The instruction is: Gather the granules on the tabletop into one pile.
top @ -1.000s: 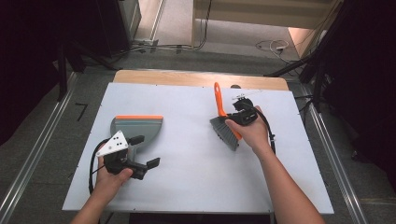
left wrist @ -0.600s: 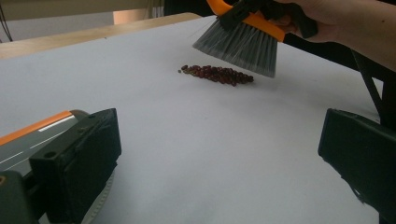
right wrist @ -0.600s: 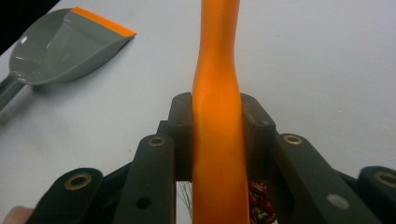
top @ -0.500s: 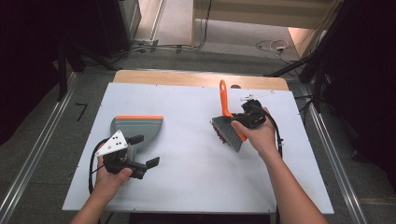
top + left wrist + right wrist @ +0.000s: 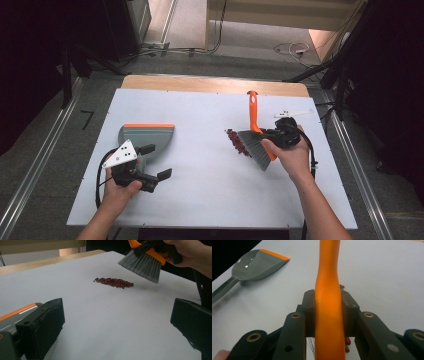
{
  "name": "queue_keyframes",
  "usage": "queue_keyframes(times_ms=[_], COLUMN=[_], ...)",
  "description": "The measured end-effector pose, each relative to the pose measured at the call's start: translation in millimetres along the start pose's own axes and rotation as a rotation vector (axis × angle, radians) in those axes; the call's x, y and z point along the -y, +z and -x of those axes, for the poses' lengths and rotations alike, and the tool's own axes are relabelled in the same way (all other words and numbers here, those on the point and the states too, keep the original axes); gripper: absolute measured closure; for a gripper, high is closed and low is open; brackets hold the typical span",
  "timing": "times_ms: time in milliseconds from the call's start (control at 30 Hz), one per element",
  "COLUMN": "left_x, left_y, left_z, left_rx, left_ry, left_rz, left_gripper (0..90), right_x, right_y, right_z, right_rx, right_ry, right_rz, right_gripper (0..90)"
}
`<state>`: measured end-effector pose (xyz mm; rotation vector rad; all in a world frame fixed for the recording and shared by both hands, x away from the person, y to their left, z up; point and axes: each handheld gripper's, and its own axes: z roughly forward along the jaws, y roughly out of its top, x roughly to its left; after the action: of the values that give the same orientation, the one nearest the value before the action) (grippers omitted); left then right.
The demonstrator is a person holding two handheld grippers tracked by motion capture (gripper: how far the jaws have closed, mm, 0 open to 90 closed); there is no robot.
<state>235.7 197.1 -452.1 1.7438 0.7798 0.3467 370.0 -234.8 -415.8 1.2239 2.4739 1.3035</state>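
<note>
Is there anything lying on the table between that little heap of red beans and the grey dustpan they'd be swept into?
Nothing visible: bare white table lies between the red beans and the dustpan. The brush sits on the beans' far side.

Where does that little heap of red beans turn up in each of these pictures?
High view: red beans right of centre, beside the brush bristles.
Left gripper view: upper middle, under the lifted bristles.
Right gripper view: a few behind the clamped handle.
Shared landmark: the orange-handled brush.
</note>
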Motion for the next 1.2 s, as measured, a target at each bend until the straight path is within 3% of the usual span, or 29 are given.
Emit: queue_keyframes(times_ms=[600,1200], left_x=[0.4,1.9], left_y=[-1.3,-5.2], left_z=[-0.6,-1.2], left_rx=[-0.006,-0.017], left_ry=[-0.005,0.005], left_rz=[0.008,0.014], left_gripper=[0.0,0.0], right_x=[43.5,76.1], right_y=[-37.4,-65.4], right_z=[12.7,19.9], right_rx=[0.021,0.005], right_ry=[0.026,0.038], right_rz=[0.047,0.091], right_gripper=[68.7,68.7])
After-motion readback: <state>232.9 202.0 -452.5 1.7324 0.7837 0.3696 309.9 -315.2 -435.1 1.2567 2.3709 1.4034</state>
